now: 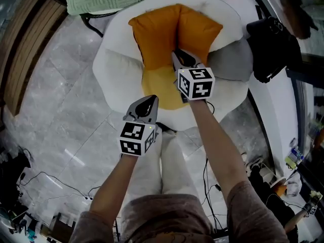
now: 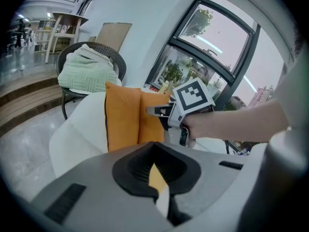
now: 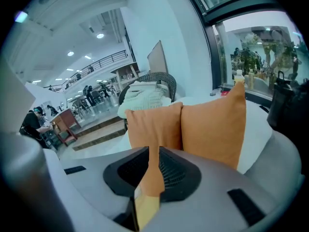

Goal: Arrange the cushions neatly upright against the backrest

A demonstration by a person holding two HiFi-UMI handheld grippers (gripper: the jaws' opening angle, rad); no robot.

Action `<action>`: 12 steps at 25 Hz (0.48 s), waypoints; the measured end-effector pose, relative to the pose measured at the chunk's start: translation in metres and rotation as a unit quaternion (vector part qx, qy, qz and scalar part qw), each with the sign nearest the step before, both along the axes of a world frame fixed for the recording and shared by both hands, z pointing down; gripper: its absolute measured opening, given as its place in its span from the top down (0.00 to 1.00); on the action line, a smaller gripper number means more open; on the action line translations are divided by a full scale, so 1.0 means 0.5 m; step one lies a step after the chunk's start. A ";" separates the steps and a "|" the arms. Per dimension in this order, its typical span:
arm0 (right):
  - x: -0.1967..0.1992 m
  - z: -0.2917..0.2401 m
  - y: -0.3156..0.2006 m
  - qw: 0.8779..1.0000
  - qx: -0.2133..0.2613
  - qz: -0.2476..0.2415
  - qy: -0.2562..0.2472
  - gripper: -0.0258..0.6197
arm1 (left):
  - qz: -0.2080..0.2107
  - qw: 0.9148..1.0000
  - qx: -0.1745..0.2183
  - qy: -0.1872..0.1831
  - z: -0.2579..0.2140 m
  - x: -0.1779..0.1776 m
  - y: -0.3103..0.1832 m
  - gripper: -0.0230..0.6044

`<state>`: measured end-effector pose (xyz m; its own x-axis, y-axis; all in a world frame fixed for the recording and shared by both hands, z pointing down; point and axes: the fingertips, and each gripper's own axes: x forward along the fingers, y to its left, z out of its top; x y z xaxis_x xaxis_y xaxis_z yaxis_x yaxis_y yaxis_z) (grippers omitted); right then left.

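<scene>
The right gripper (image 3: 153, 161) has its jaws a little way apart and clamped on nothing; orange cloth and the yellow seat pad (image 1: 164, 87) show through the slit. The left gripper (image 2: 154, 164) is much the same, a narrow gap between its jaws and nothing in it, only the yellow and white of the seat behind.

The right gripper hangs over the seat of the white armchair (image 1: 202, 1), its tips close to the foot of the cushions; whether it touches them I can't make out. The left gripper hovers at the armchair's front edge, farther from the backrest.

Both of the task's cushions stand upright against the armchair's backrest, side by side and meeting along their inner edges: the first orange cushion (image 1: 154, 37) and the second orange cushion (image 1: 200, 32). A grey cushion (image 1: 230, 62) lies in the armchair beside the second one.

Behind the armchair a dark wicker chair (image 2: 113, 57) carries a pale green knitted blanket (image 2: 87, 74). A black bag (image 1: 271, 47) sits off to the armchair's side, past the grey cushion. Pale marble floor (image 1: 61, 110) spreads round the armchair.
</scene>
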<state>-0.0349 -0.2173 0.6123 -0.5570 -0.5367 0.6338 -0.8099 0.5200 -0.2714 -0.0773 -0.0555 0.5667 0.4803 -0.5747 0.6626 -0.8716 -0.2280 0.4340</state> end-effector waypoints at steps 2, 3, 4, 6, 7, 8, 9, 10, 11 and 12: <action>0.013 -0.028 0.020 1.000 0.003 -0.005 0.003 0.85 | 0.003 1.000 0.007 0.001 -0.024 0.010 -0.001 0.96; 0.021 -0.043 0.031 1.000 0.005 -0.008 0.006 0.86 | 0.004 1.000 0.010 0.001 -0.037 0.014 -0.002 0.96; 0.030 -0.060 0.042 1.000 0.006 -0.012 0.009 0.89 | 0.005 1.000 0.014 0.002 -0.053 0.017 -0.003 0.96; 0.049 -0.101 0.065 1.000 0.006 -0.018 0.011 0.93 | 0.006 1.000 0.024 0.003 -0.092 0.022 -0.006 0.96; 0.060 -0.125 0.077 1.000 0.006 -0.019 0.009 0.93 | 0.006 1.000 0.030 0.003 -0.115 0.024 -0.007 0.96; 0.072 -0.150 0.088 1.000 0.006 -0.018 0.004 0.93 | 0.006 0.999 0.035 0.002 -0.138 0.026 -0.008 0.96; 0.086 -0.177 0.098 1.000 0.006 -0.014 -0.002 0.93 | 0.007 0.999 0.040 0.002 -0.161 0.030 -0.008 0.96; 0.101 -0.205 0.107 1.000 0.007 -0.010 -0.006 0.93 | 0.007 0.999 0.044 0.003 -0.184 0.033 -0.007 0.96; 0.117 -0.235 0.115 1.000 0.008 -0.006 -0.010 0.93 | 0.007 0.999 0.047 0.005 -0.208 0.038 -0.006 0.96; 0.132 -0.264 0.124 1.000 0.010 -0.002 -0.014 0.93 | 0.007 0.999 0.051 0.008 -0.232 0.042 -0.005 0.96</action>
